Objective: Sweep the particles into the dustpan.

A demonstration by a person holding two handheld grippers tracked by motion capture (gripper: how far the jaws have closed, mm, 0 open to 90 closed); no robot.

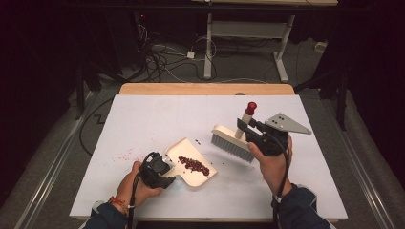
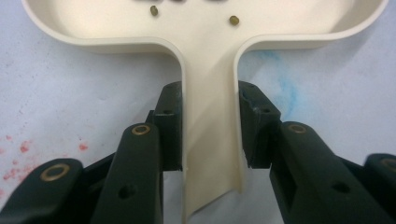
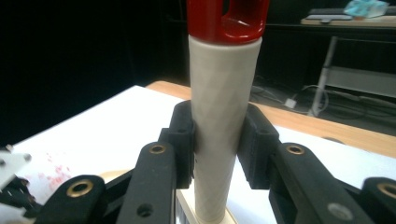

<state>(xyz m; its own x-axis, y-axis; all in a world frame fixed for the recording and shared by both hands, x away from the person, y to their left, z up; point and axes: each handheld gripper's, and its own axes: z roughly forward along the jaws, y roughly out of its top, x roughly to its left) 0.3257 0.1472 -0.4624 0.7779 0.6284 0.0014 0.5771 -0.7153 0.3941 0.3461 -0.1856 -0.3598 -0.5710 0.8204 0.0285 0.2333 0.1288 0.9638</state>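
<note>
A cream dustpan (image 1: 192, 161) lies on the white table, holding a heap of dark red beans (image 1: 194, 165). My left gripper (image 1: 165, 174) is shut on the dustpan's handle (image 2: 208, 140), its jaws pressing both sides; two loose beans (image 2: 234, 20) lie in the pan (image 2: 196, 32). To the right, a cream hand brush (image 1: 234, 143) with grey bristles stands upright on the table. My right gripper (image 1: 247, 128) is shut on the brush handle (image 3: 219, 135), which ends in a red cap (image 3: 226, 18); that red cap (image 1: 250, 108) points up and away.
Red stains (image 1: 125, 155) mark the white table cover (image 1: 153, 114) left of the dustpan, and a blue smear (image 2: 285, 88) lies beside its handle. A wooden table edge (image 1: 205, 88) runs along the back. Cables and a desk frame (image 1: 246, 43) occupy the floor beyond.
</note>
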